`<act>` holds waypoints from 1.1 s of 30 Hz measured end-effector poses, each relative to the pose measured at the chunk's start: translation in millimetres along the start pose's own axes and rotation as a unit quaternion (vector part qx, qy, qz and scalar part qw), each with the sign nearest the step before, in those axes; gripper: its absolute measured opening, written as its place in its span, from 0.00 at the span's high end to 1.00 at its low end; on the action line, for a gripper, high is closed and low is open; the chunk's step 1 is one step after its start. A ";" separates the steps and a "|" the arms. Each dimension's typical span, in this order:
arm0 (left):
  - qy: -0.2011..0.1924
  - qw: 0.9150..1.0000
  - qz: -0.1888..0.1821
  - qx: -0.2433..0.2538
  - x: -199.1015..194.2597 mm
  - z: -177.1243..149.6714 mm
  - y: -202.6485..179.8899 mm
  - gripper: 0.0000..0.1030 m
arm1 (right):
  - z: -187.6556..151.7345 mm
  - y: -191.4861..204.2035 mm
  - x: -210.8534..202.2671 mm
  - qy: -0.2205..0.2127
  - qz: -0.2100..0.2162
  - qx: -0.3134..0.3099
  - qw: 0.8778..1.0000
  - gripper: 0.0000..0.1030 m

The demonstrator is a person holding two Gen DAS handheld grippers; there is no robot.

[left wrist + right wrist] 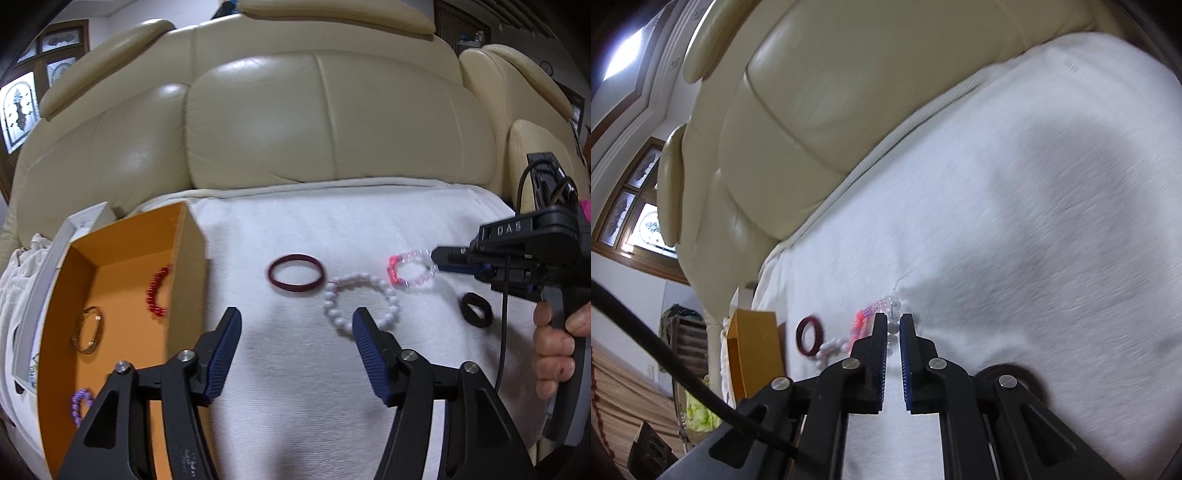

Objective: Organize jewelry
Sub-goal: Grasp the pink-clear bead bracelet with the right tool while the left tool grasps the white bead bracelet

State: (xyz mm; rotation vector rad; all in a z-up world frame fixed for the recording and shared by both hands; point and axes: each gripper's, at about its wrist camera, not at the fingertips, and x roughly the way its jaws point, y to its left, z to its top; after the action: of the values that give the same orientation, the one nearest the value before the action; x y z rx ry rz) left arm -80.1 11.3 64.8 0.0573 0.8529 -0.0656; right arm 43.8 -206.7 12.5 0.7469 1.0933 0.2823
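An orange box (110, 295) stands at the left on a white towel (295, 369). It holds a red bead bracelet (157, 293), a brown bangle (87, 329) and a purple bead bracelet (80, 404). On the towel lie a maroon bangle (295, 273), a white pearl bracelet (360, 304) and a black hair tie (476, 309). My left gripper (297, 321) is open and empty above the towel. My right gripper (894, 321) is shut on a pink and clear bead bracelet (412, 267), also seen in the right wrist view (875, 314).
A cream leather sofa back (295, 110) rises behind the towel. A white box lid (55, 258) lies behind the orange box. The orange box (753, 354) and maroon bangle (809, 336) show left in the right wrist view.
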 end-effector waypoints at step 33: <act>0.056 0.997 -0.034 -0.028 73.3 8.3 -6.5 0.52 | 21.8 -49.7 -17.4 -0.020 -0.074 0.001 0.997 0.87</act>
State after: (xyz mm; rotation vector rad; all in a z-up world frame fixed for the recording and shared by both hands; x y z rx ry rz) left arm -26.3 1.6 14.8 -0.0207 0.9689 -0.1041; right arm 47.7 -261.4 -3.2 0.6673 1.1041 0.1397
